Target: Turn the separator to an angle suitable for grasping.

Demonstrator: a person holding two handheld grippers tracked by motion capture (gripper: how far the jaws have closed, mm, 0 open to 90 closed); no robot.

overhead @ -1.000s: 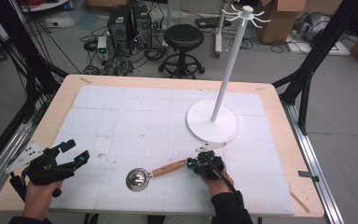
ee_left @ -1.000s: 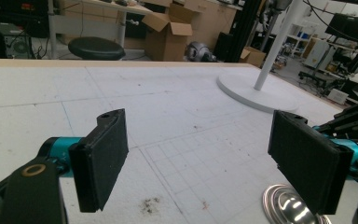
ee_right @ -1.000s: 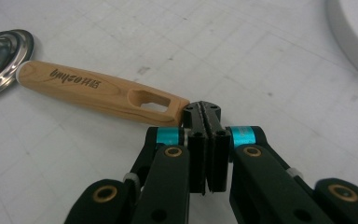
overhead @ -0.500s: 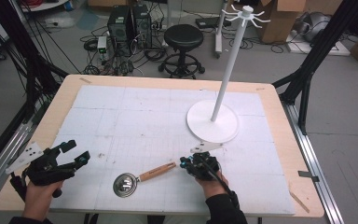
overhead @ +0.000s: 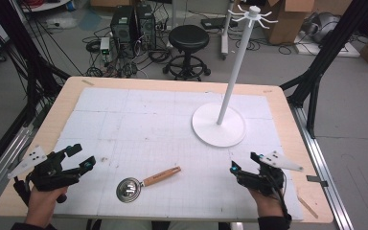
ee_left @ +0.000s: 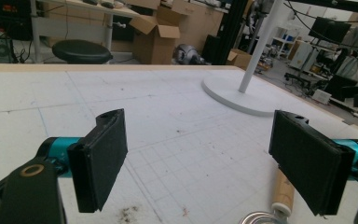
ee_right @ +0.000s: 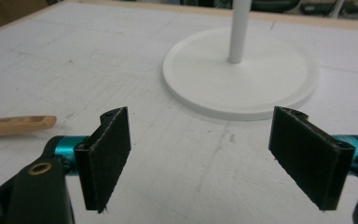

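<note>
— Where's the scoop?

— The scoop (overhead: 146,182) lies flat on the white mat (overhead: 139,124) near the table's front edge, at about six o'clock. Its round metal bowl points to seven o'clock and its pale wooden handle runs up toward two o'clock. Nothing touches it.

— And the grippers?

— The left gripper (overhead: 79,158) sits at eight o'clock, the right gripper (overhead: 242,163) at four o'clock, each in a hand and well apart from the scoop. Both have their jaws spread wide with only mat between them.

— Do the close views add anything?

— The left gripper view catches the handle's rounded end and a sliver of the bowl by its far jaw. The right gripper view shows the handle's other end, with faint printing on it, plus the white stand (ee_right: 240,70) and its round base ahead at twelve o'clock.

— Any containers?

— Cardboard boxes (ee_left: 161,35) stand on the floor beyond the table; I can't tell their contents.
</note>
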